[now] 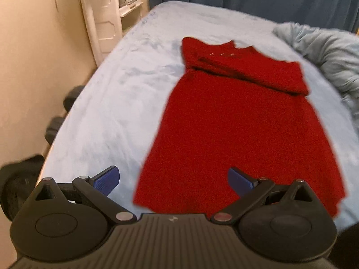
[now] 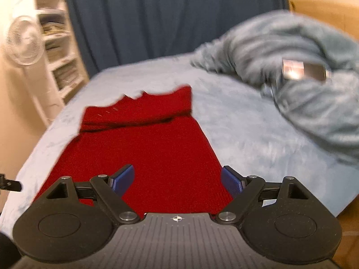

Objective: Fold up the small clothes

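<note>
A small red knit dress lies flat on the light blue bed, hem toward me, with its sleeves folded across the chest at the far end. My left gripper is open and empty, hovering over the hem's left corner, its left pad over the sheet. The dress also shows in the right wrist view. My right gripper is open and empty above the hem's right part, its right pad at the dress's right edge.
A crumpled grey-blue blanket is heaped at the bed's right side, with a dark shiny object on it. A white shelf and a fan stand left. Dark blue curtains hang behind. Dark objects sit left of the bed.
</note>
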Motion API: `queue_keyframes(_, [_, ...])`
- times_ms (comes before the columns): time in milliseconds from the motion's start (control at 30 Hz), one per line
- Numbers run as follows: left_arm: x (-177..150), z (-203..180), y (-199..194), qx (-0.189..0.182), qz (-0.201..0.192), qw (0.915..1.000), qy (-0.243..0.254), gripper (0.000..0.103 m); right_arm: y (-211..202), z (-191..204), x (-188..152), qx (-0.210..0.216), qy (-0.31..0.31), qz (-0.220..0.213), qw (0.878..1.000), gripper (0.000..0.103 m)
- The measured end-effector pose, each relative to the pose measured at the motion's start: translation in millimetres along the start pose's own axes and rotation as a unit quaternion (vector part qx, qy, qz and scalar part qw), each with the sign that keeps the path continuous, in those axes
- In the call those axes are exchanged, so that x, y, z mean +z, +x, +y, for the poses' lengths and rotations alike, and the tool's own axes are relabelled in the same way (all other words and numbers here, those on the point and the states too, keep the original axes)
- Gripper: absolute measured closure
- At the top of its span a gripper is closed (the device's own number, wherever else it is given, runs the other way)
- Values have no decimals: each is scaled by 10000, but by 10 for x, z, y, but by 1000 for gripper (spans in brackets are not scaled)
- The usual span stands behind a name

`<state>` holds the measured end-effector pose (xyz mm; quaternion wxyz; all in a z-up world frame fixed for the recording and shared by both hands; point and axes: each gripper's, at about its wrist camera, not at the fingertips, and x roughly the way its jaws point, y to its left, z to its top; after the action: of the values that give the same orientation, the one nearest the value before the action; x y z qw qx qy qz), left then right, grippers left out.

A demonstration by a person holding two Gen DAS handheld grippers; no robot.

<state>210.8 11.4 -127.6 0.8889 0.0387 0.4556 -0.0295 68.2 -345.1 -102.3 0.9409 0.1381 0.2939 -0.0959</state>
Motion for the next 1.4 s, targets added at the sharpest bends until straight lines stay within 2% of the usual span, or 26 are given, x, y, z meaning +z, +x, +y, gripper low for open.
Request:
queue_keyframes(233, [193,104,919,-122,734,9972,106,0,1067,-449,82,-275,622,655,9955,17])
queue_keyframes(400, [259,122,1291,-227,1112,9932,272,0,1713,-875,149,-412,1497,1347,9786,17])
queue_keyframes(500, [267,69,1451,-109,1244,9899,677,0,1974,-976,151,-503,1433,1557,9761,17])
queue_keyframes(533, [276,68,1476,-115,1234,9898,705,0,2052,-995,135,-537,1374,1648,9752,17])
queue_keyframes(600, [290,79,1520,-190,1342,9892,550,0,2184,-1058,83,-414,1296,1865,9730,10])
queue_keyframes(633, [292,97,1543,-231,1412,9888,433,0,2188,-1045,52,-300,1200,1822,9754,6])
queue_keyframes(733, [285,144,1567,-602,1610,9848,238,0,2138,-928,-24,23,926,2014,9751,10])
queue_keyframes(767, [279,134,1536,-654,1609,9845,246,0,2101,-880,-51,155,819,2106,9740,16])
queue_keyframes(800, [260,134,1507,-744,1624,9836,261,5,2044,-826,-89,246,713,2185,9729,20])
queue_keyframes(833, [235,131,1452,-748,1570,9844,268,11,1986,-789,-129,322,642,2240,9719,33])
queue_keyframes(867, [217,105,1385,-696,1493,9859,290,27,1916,-764,-166,389,595,2238,9720,59])
queue_keyframes(900, [210,95,1310,-713,1436,9866,293,62,1866,-763,-188,400,607,2238,9719,72])
queue_keyframes(933, [228,103,1216,-779,1397,9869,230,80,1819,-784,-209,462,722,2265,9702,81])
queue_keyframes(1033, [331,107,927,-850,1182,9893,77,84,1687,-843,-135,556,1196,2153,9676,84])
queue_keyframes(1133, [452,78,581,-968,862,9916,23,84,1499,-802,101,596,1336,1837,9720,85])
queue_keyframes(1233, [513,61,306,-1114,531,9924,18,85,1216,-766,363,824,1379,1456,9762,86])
queue_keyframes(1400, [341,127,-118,-1261,352,9914,-64,86,681,-729,548,1054,1247,1044,9810,87])
